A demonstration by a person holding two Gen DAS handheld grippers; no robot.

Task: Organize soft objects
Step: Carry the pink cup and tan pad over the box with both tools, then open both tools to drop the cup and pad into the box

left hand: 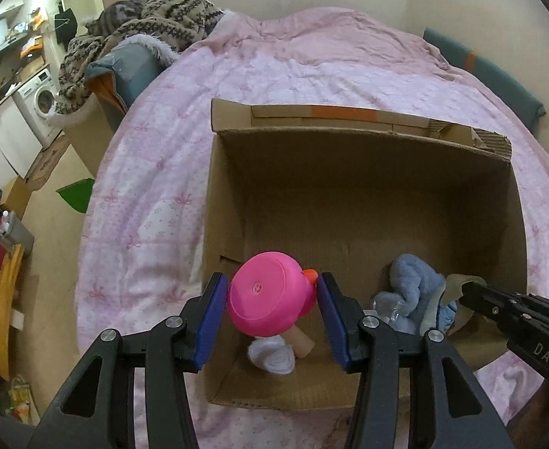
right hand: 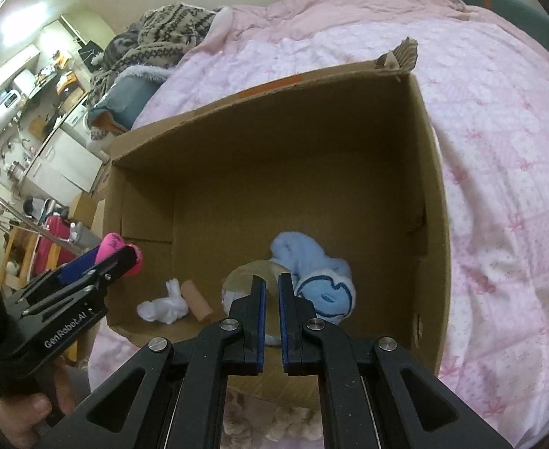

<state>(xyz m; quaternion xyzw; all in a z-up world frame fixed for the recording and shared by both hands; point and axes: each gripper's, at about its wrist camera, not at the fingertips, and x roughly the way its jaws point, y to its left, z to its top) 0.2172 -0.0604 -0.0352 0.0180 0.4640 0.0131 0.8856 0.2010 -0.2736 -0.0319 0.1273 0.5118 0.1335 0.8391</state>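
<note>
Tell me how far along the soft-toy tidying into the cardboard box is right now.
Already in the cardboard box: a blue plush toy, a white sock and a small beige roll. In hand: the left gripper holds a pink toy over the box; the right gripper pinches a clear rounded piece. Left: releasing both. No other loose items visible.

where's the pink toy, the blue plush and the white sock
pink toy (left hand: 261,293), left wrist view, its round flat base
blue plush (right hand: 311,262), right wrist view, its fuzzy body
white sock (right hand: 162,305), right wrist view, its bunched middle
</note>
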